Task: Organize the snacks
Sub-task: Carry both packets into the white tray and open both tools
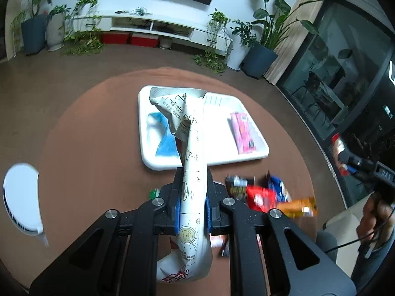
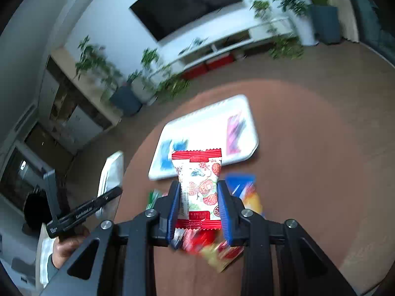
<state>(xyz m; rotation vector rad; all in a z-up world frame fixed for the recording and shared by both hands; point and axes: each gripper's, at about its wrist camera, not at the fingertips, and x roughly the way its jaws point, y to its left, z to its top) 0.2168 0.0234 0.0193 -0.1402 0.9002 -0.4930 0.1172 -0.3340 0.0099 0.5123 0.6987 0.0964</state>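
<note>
Fingers of left gripper [image 1: 193, 190] pinching long white packet [image 1: 192, 153], long axis running along fingers, far end over near-left part of white tray [image 1: 256, 159]. Fingers of right gripper [image 2: 198, 197] pinching red-and-white strawberry packet [image 2: 200, 185], upright, just short of tray's near edge. We note tray sits toward worktop [image 1: 98, 128] far edge, straight ahead of both; blue packet [image 1: 165, 138] on its left, pink packet [image 1: 243, 133] on its right. Loose snack pile [image 1: 266, 196] near worktop's front edge. We judge left nearer to release.
</note>
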